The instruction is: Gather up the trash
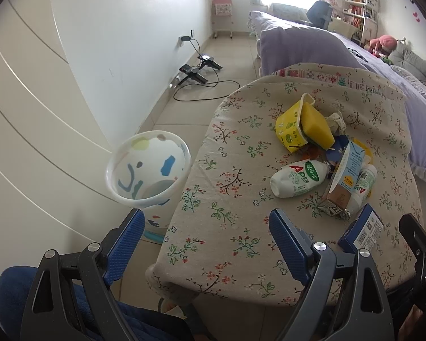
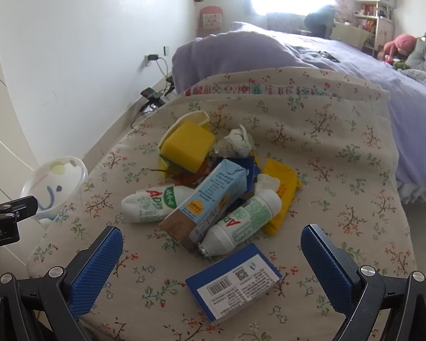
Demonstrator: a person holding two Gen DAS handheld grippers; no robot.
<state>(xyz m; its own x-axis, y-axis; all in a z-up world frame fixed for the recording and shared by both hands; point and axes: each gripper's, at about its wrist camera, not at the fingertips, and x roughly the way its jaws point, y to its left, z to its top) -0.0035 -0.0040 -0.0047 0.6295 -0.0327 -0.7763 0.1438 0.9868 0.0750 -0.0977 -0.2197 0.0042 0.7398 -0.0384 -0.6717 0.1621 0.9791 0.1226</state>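
A pile of trash lies on a floral-cloth table [image 2: 340, 170]: two white AD bottles [image 2: 156, 203] [image 2: 241, 224], a light blue carton [image 2: 210, 196], a yellow sponge [image 2: 187, 145] on a yellow cup, crumpled paper [image 2: 238, 142], a yellow wrapper [image 2: 281, 196] and a dark blue box [image 2: 233, 281]. My right gripper [image 2: 210, 244] is open, just before the blue box. My left gripper [image 1: 207, 227] is open and empty over the table's left edge. A white patterned bin [image 1: 147, 167] stands on the floor left of the table. The pile also shows in the left wrist view [image 1: 321, 153].
A bed with purple bedding [image 2: 326, 59] lies beyond the table. Cables and a charger [image 1: 198, 71] lie on the floor by the white wall. A bookshelf [image 1: 360, 8] stands at the far right. A blue sleeve shows at my lower left.
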